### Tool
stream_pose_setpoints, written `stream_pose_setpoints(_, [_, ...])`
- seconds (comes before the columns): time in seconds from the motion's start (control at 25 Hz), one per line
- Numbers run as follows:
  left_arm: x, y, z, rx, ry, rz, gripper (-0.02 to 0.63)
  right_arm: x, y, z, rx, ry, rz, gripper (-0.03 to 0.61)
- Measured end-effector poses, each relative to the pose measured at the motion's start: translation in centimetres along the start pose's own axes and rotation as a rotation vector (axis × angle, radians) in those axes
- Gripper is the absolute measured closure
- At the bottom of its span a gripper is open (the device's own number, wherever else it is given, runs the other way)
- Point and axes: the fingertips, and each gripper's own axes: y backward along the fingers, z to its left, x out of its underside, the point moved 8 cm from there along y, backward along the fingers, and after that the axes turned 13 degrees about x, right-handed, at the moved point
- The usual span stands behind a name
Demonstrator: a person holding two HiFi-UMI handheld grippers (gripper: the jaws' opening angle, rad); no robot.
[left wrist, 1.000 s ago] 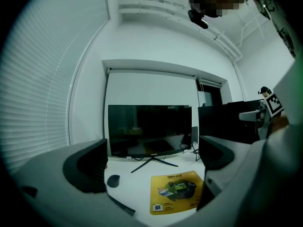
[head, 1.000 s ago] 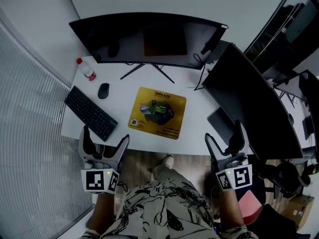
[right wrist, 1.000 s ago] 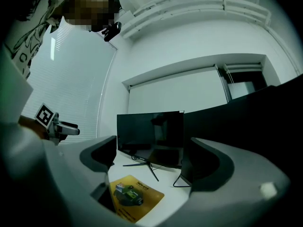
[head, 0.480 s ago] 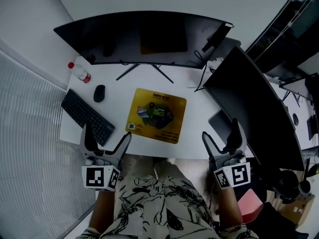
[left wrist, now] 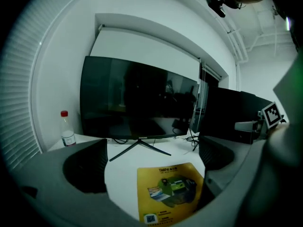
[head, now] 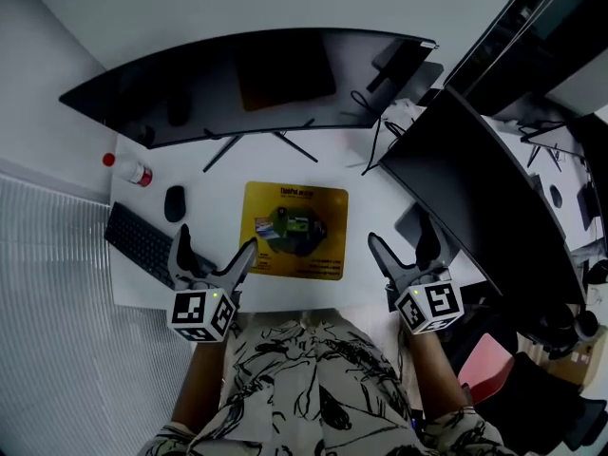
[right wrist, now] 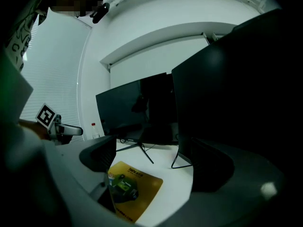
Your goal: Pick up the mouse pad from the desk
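Both pairs of jaws stand wide apart with nothing between them. The left gripper [head: 215, 245] and right gripper [head: 401, 236] are held over the near edge of the white bench [head: 214, 193], one at each side of the mouse pad [head: 294, 231]. The pad lies flat on the bench in front of the curved monitor [head: 247, 84], touched by neither gripper.

In the head view the left gripper's inner jaw covers the pad's near left corner. The gripper also hides the near end of the black keyboard [head: 138, 240]. In the left gripper view the gripper's grey body cuts off the pad's lower edge, and in the right gripper view the left jaw overlaps its left side.

The pad is a thin yellow rectangle with rounded corners. A dark green picture sits at its centre, and the print is too small to read. A black mouse [head: 175, 203] and a clear, red-capped bottle [head: 133, 171] stand to the left. A second dark monitor [head: 465, 188] overhangs the right end, its far edge out of frame.
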Motion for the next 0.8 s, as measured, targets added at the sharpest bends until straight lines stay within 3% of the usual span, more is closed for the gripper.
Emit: stream_pose_setpoints(0.8, [9.3, -8.6, 5.5, 0.083, 0.064, 0.295, 0.036, 13.4, -8.6, 2.3, 0.051, -0.010, 0.354, 0.098])
